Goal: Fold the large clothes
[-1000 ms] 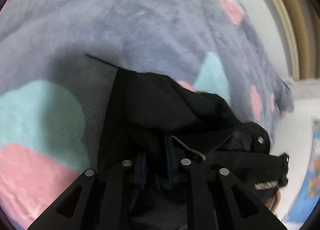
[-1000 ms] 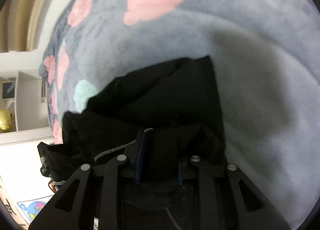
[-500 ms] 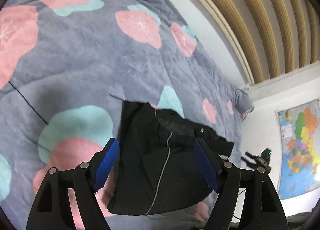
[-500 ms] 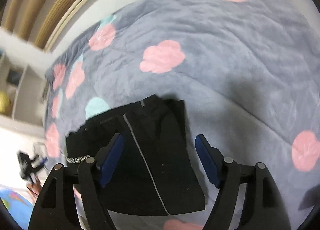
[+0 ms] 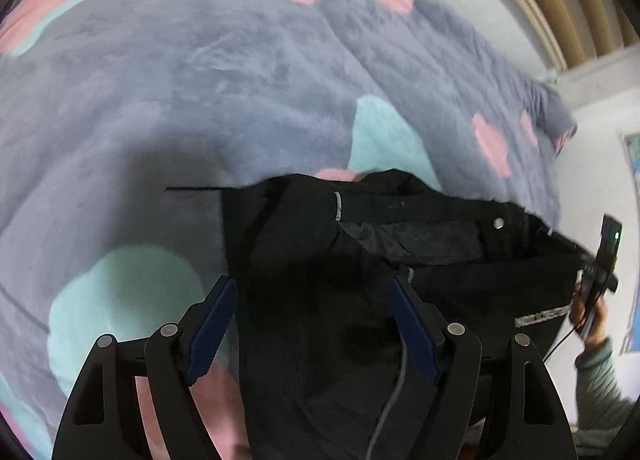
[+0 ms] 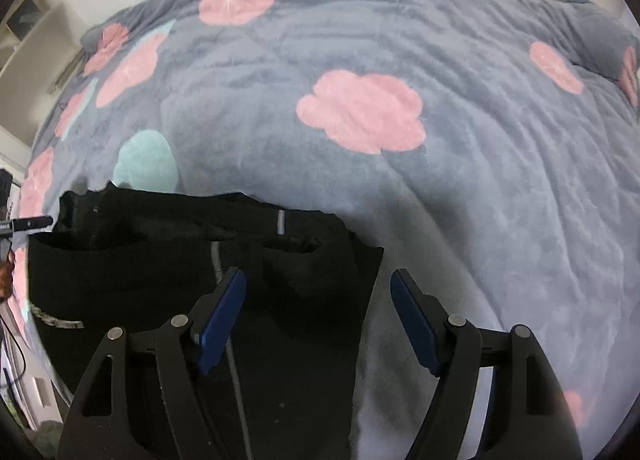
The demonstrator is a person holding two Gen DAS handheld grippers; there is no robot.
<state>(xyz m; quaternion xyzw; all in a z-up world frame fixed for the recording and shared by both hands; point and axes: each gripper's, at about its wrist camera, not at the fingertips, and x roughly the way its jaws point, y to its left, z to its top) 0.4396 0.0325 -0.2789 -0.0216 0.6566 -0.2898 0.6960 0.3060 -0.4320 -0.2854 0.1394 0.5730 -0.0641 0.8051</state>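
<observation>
Left wrist view shows you your other hand (image 5: 588,316) far right; right wrist view shows more grey flowered blanket (image 6: 500,188). Both grippers (image 5: 312,328) (image 6: 318,320) gape empty above the folded black trousers (image 5: 340,280) (image 6: 160,272).

Folded trousers (image 5: 320,300) lie on a blanket (image 5: 200,100) spread over a bed. Two grippers hang above them, the left gripper (image 5: 312,328) over the trousers' left part, the right gripper (image 6: 320,324) over their right edge.
</observation>
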